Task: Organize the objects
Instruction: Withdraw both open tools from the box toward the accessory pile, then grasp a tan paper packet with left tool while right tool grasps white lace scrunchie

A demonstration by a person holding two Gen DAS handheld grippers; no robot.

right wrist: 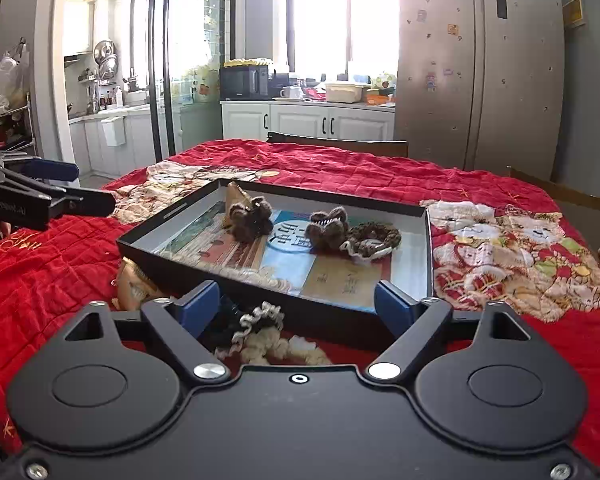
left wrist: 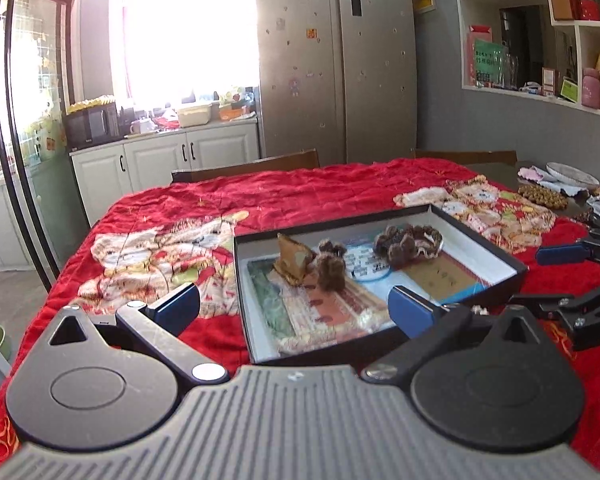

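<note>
A shallow black box with a white inside sits on the red quilt. In it lie a tan pointed piece, two brown fuzzy hair ties and a brown-and-white scrunchie. My right gripper stands open at the box's near edge, with a cream and black scrunchie on the quilt between its fingers, untouched by the pads. A tan pouch rests beside the box's near left corner. My left gripper is open and holds nothing, low over the box's near side.
At the table's far right are a beaded mat, a plate and small wrappers. Wooden chair backs stand behind the table. A fridge and white cabinets line the far wall.
</note>
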